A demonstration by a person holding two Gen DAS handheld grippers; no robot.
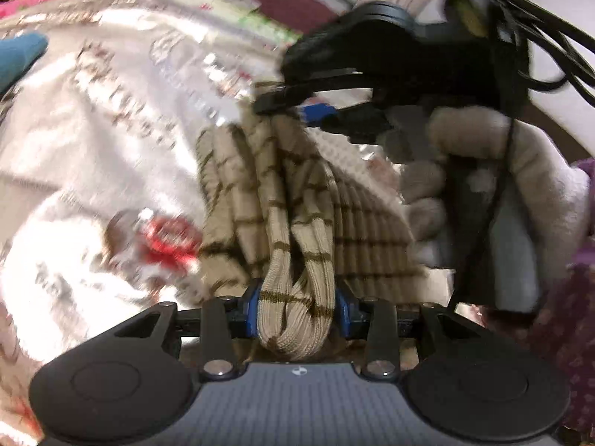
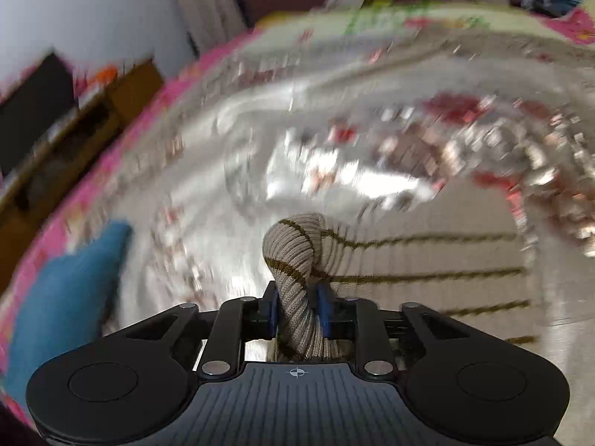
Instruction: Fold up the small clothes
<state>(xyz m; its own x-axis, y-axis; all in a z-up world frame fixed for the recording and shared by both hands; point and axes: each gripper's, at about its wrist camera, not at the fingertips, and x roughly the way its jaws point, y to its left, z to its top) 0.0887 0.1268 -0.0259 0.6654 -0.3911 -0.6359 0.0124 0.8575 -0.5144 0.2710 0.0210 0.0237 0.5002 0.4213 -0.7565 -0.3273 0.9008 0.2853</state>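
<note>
Both views are smeared by motion blur, so much of the background cannot be read. Left wrist view: the left hand-held gripper (image 1: 296, 314) pinches a bunched fold of the garment (image 1: 297, 200), a beige ribbed knit with dark brown grid lines, between its blue pads; the cloth's looped end hangs down past the pads toward the camera. From there the garment stretches up to the right hand-held gripper (image 1: 297, 106), seen from outside, whose black fingers close on the far end; the contact itself is blurred. A gloved hand (image 1: 479, 171) holds that gripper, and black cables (image 1: 535, 18) trail off the top right edge. Right wrist view: the right hand-held gripper (image 2: 298, 312) pinches a twisted roll of the same garment (image 2: 297, 256), and the rest lies spread flat to the right, cut off by the frame. Beneath is a shiny sheet (image 2: 334, 141) with a red and white print too blurred to make out. A blue cloth (image 2: 67, 286) lies at the left, partly cut off. A pink patterned cover (image 2: 122, 163) shows at the sheet's edge.
</note>
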